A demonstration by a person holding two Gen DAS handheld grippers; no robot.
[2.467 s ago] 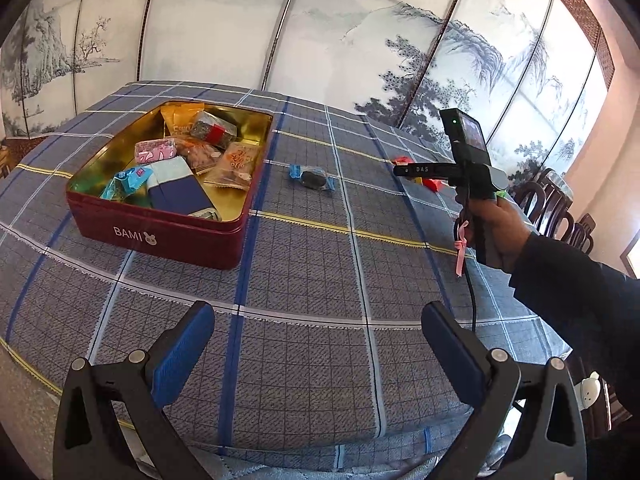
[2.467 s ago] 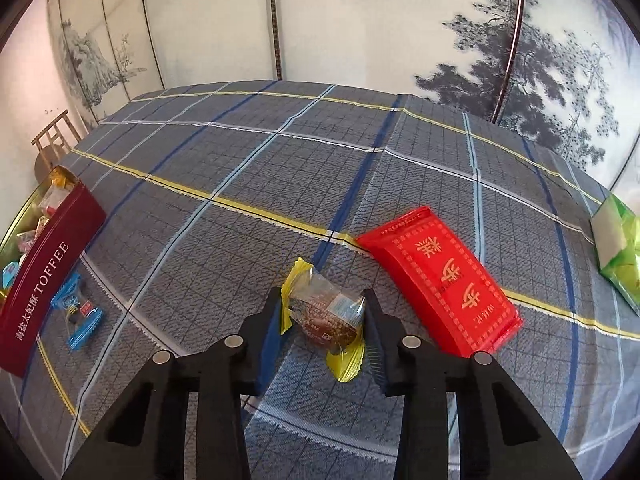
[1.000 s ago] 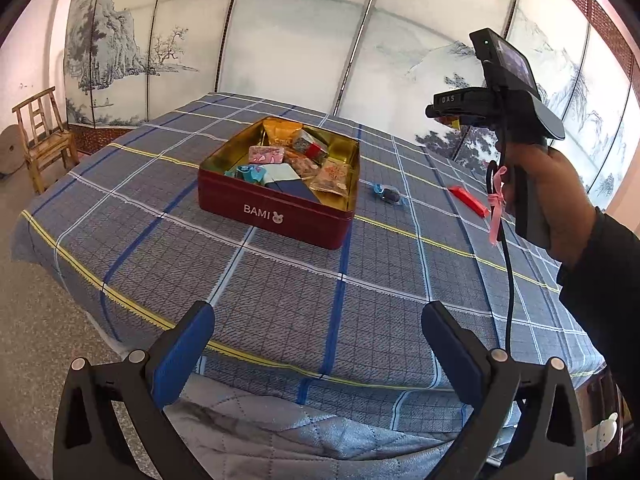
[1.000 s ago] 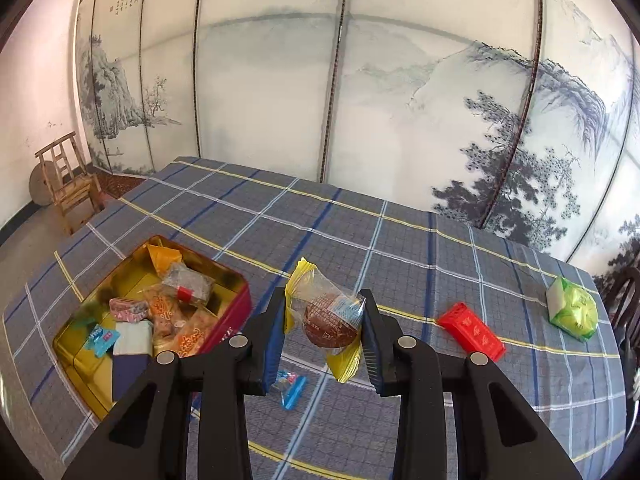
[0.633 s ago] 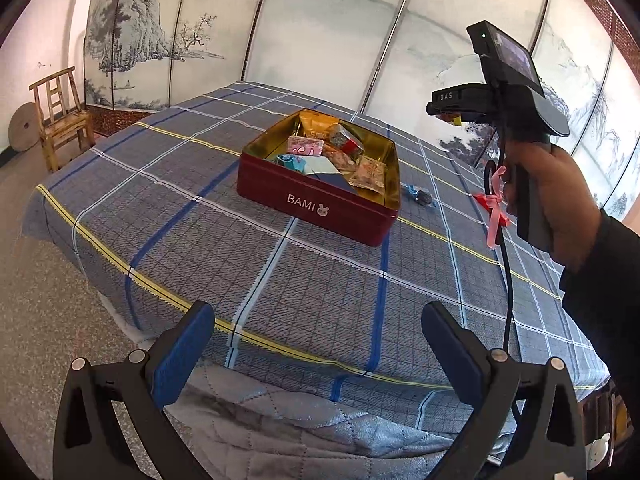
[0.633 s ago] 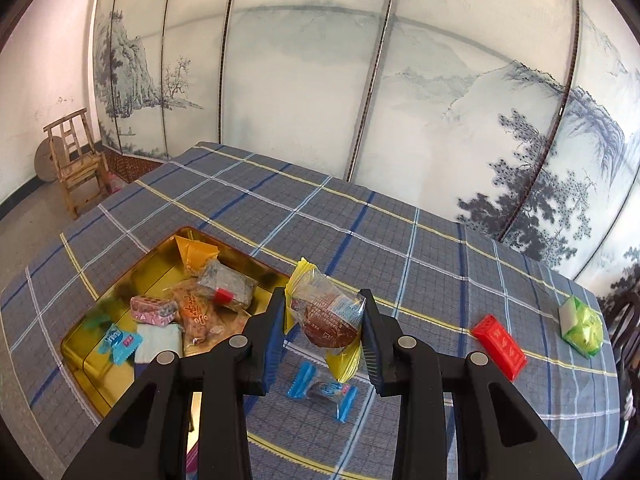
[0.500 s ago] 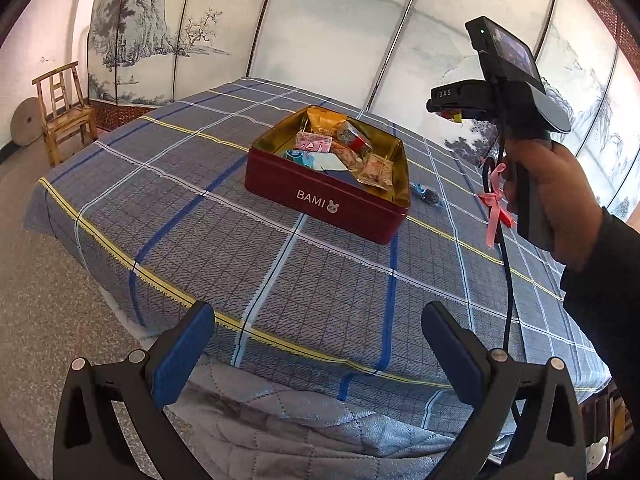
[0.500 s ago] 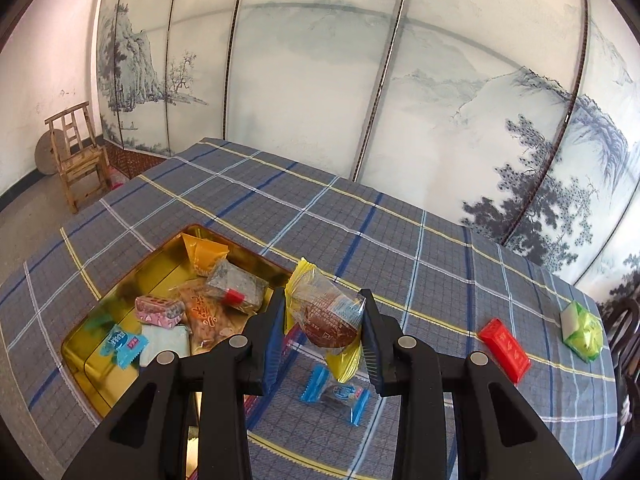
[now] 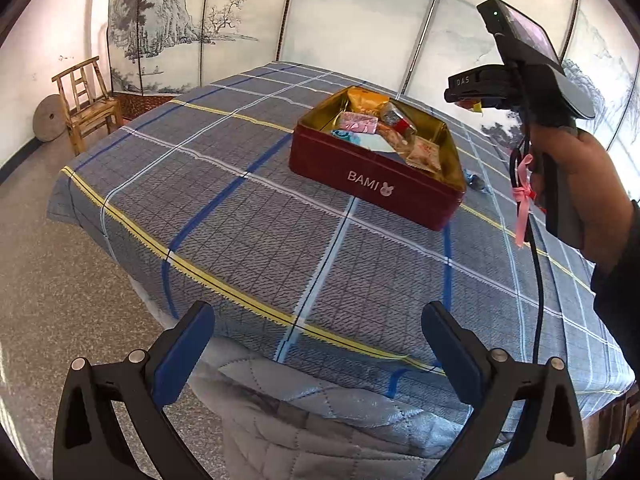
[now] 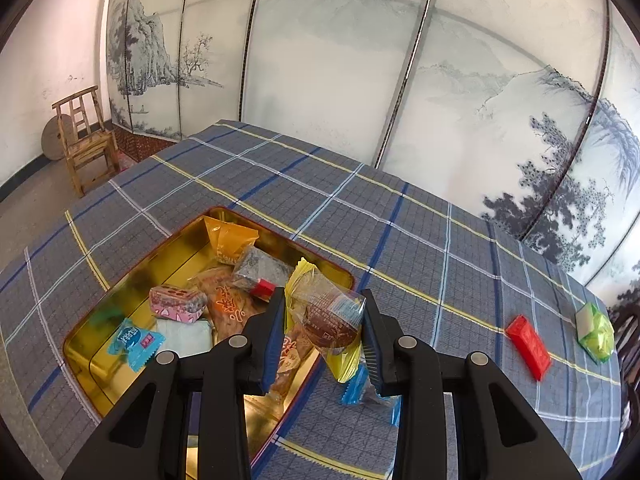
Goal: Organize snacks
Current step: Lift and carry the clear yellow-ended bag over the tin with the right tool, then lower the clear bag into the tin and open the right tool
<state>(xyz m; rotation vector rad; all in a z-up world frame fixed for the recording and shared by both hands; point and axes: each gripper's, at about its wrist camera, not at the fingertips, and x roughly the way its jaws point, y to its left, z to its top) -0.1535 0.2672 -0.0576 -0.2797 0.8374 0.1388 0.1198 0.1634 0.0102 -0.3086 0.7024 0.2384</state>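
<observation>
A: Item one — right tool (image 10: pixel 323 334)?
B: Clamped on a clear-wrapped brown cake with yellow crimped ends (image 10: pixel 326 320), held in the air above the near right corner of the red BAMI tin (image 10: pixel 120 284).

A: Left tool (image 9: pixel 318 344)?
B: Jaws wide apart, holding nothing, hanging off the edge of the surface (image 9: pixel 248 216) near the quilted underlay.

A: Tin contents?
B: Orange packet (image 10: pixel 230 242), grey bar with a red end (image 10: pixel 260 274), pink sweet (image 10: pixel 178 304), blue candy (image 10: pixel 134 340), an orange-printed pouch.

A: Loose stock?
B: Blue-wrapped candy (image 10: pixel 356 386) just beside the tin, under the right tool; red flat pack (image 10: pixel 528 346) and green packet (image 10: pixel 596 332) well apart, far right.

A: Step in hand?
B: Carry to tin — likely nearly done. The next move calls for a slight shift left and down over the gold interior, then release.

A: Change from the frame half a second back?
B: The tin sits larger and more directly beneath the cake; the left tool has swung further toward the wooden chair (image 9: pixel 86 102) side, showing more floor.
</observation>
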